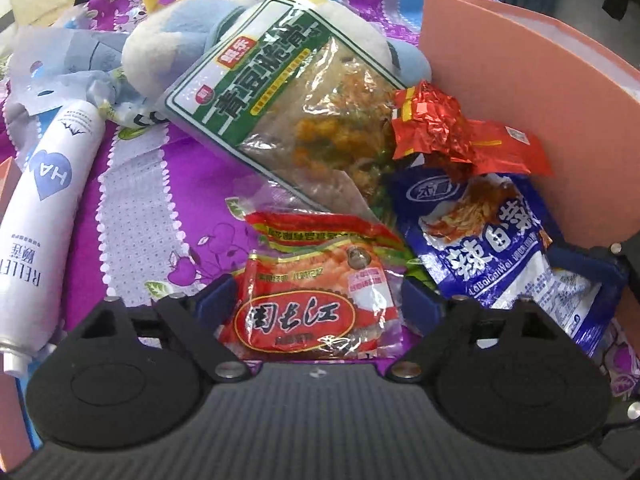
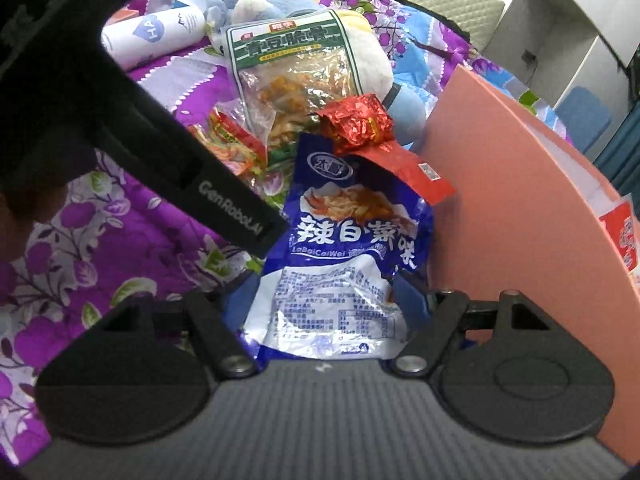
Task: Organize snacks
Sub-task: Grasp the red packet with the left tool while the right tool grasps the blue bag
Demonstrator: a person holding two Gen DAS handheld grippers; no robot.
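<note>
My left gripper (image 1: 316, 304) is open, its blue pads on either side of a red snack packet (image 1: 312, 312) lying on the purple bedspread. My right gripper (image 2: 324, 304) is open around the lower end of a blue and white snack bag (image 2: 344, 256), which also shows in the left wrist view (image 1: 500, 248). A crumpled red foil packet (image 1: 448, 132) lies on the blue bag's top (image 2: 372, 136). A large green-labelled clear bag (image 1: 288, 112) leans on a plush toy (image 2: 288, 56). The left gripper's black body (image 2: 120, 128) crosses the right wrist view.
A pink box (image 1: 520, 92) stands open at the right, with a red and white packet (image 2: 624, 236) inside it. A white spray can (image 1: 44, 216) lies at the left on the bedspread (image 1: 160, 208). A blue and white plush toy (image 1: 172, 48) lies behind the snacks.
</note>
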